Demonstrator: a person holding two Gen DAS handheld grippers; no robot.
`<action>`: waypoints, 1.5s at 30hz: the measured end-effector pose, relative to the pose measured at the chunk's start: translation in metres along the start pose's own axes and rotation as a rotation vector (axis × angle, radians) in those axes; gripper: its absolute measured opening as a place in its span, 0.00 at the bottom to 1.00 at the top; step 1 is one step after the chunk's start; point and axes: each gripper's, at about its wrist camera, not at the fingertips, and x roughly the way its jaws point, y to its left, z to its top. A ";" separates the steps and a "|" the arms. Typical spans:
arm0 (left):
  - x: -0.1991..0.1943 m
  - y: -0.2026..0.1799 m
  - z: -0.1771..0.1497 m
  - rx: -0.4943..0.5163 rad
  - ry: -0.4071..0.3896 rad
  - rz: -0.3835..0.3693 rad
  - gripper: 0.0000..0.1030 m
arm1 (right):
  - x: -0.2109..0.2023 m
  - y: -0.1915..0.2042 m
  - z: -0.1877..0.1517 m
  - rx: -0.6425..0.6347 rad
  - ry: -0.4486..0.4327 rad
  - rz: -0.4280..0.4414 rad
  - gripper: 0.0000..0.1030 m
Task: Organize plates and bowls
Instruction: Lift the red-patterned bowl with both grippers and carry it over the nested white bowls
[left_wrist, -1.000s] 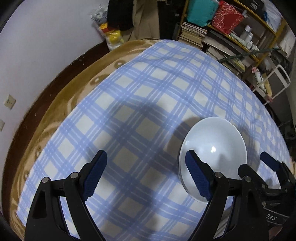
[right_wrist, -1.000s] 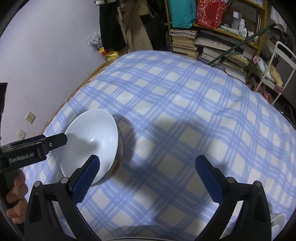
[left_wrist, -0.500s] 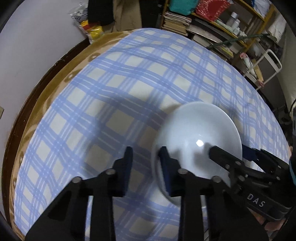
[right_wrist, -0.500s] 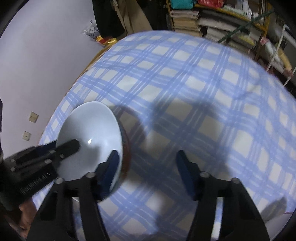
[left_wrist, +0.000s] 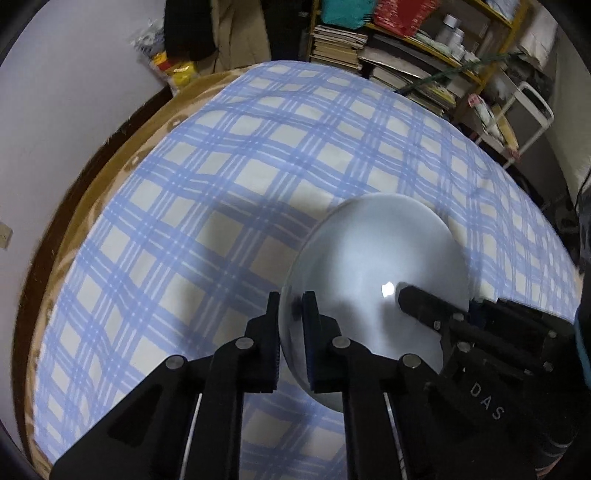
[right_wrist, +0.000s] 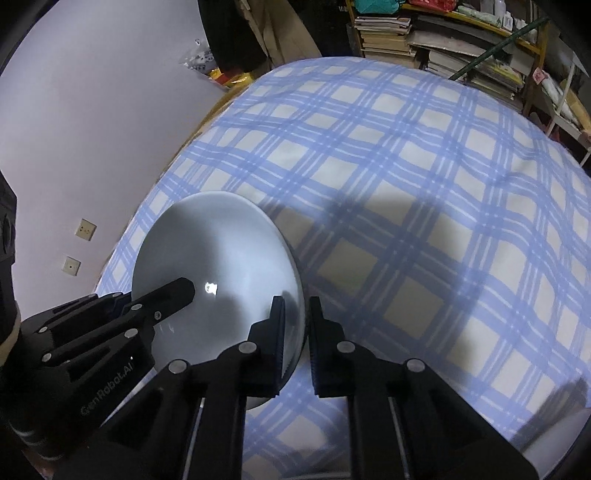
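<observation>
A white bowl (left_wrist: 376, 266) sits on the blue plaid cloth (left_wrist: 258, 155). My left gripper (left_wrist: 291, 314) is shut on the bowl's left rim, one finger inside and one outside. In the right wrist view the same bowl (right_wrist: 221, 251) shows at lower left, and my right gripper (right_wrist: 297, 317) is shut on its right rim. Each gripper shows in the other's view: the right one (left_wrist: 417, 299) reaches into the bowl from the right, the left one (right_wrist: 177, 291) from the left.
The cloth covers a bed or table with a tan blanket edge (left_wrist: 92, 206) at the left. A white wall (right_wrist: 92, 110) stands to the left. Shelves with books and boxes (left_wrist: 406, 48) stand behind. A pale object (right_wrist: 554, 435) lies at the lower right edge.
Both grippers went from wide open to shut on opposite sides of the bowl's rim, and both moved in closer to the bowl.
</observation>
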 end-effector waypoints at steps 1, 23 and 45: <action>-0.004 -0.004 -0.001 0.016 -0.007 0.008 0.11 | -0.005 0.000 -0.002 -0.003 -0.008 -0.011 0.13; -0.075 -0.085 -0.026 0.159 -0.085 -0.020 0.13 | -0.103 -0.032 -0.036 0.012 -0.121 -0.063 0.13; -0.124 -0.217 -0.075 0.311 -0.111 -0.097 0.13 | -0.204 -0.122 -0.123 0.141 -0.205 -0.144 0.13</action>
